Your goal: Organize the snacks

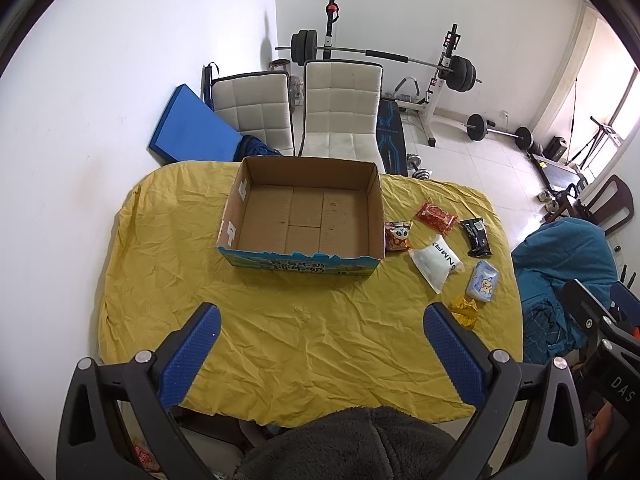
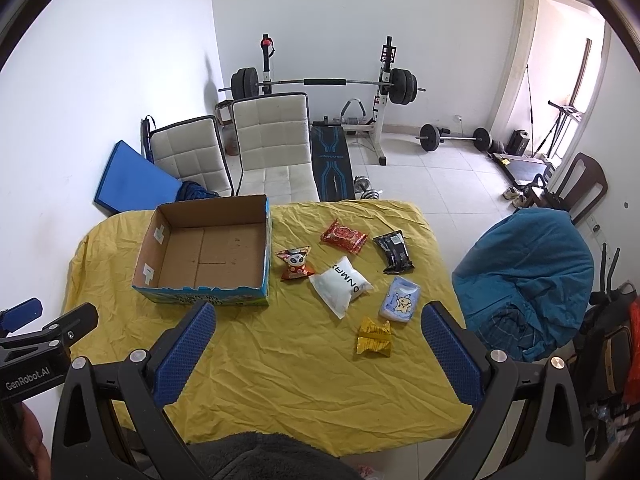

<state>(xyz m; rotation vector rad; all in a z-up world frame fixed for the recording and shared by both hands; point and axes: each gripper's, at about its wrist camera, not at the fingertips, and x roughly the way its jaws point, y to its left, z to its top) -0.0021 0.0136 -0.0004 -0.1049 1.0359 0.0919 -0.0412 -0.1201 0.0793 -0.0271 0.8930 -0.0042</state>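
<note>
A: Where do the snacks lie?

B: All on the counter (image 2: 260,380), which wears a wrinkled yellow cloth (image 1: 320,340). An open cardboard box (image 2: 208,254) sits toward the far left corner with nothing in it. Six packets are spread on the right half, outside the box.

A: Which ones?

B: A panda packet (image 2: 295,264) just beside the box's right wall. A red packet (image 2: 343,236) and a black packet (image 2: 393,251) nearer the far edge. A white pouch (image 2: 339,284) in the middle. A pale blue packet (image 2: 400,300) toward the right edge, and a small gold packet (image 2: 374,337) closest to the near edge.

A: Any touching?

B: They lie apart, though the panda packet and the white pouch are very near each other.

A: And the tools?

B: The left gripper (image 1: 320,344) hangs over the near middle of the counter, blue fingers (image 1: 192,352) spread wide, gripping nothing. The right gripper (image 2: 318,344) hangs over the near right part, fingers (image 2: 450,354) equally wide, also with nothing between them. The gold packet shows between its fingers, lying on the cloth.
</note>
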